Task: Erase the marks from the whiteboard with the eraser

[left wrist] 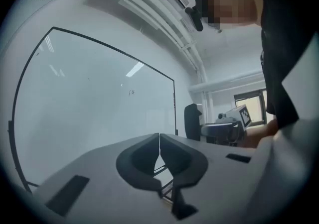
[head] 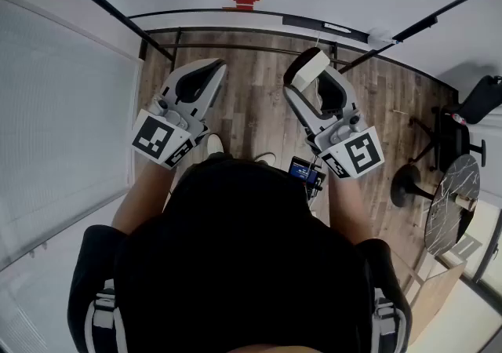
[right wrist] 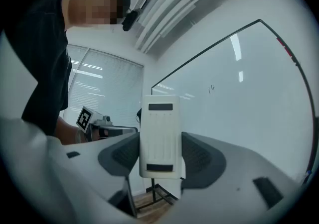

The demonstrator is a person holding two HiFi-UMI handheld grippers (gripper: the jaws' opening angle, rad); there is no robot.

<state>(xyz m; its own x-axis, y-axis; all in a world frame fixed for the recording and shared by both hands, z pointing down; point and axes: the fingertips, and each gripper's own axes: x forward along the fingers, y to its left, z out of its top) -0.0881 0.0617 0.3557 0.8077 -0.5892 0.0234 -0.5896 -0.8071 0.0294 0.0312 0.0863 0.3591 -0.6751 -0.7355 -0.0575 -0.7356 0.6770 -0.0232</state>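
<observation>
- Right gripper: jaws pinch a white eraser, which stands upright and apart from the whiteboard.
- Left gripper: jaws pressed together, nothing between them.
- One small dark mark on the whiteboard, away from its edges.

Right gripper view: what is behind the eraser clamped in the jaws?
The whiteboard stands behind the eraser, with a small handwritten mark higher up and the stand's legs below. The eraser covers the board's lower left part, so marks there cannot be seen.
</observation>
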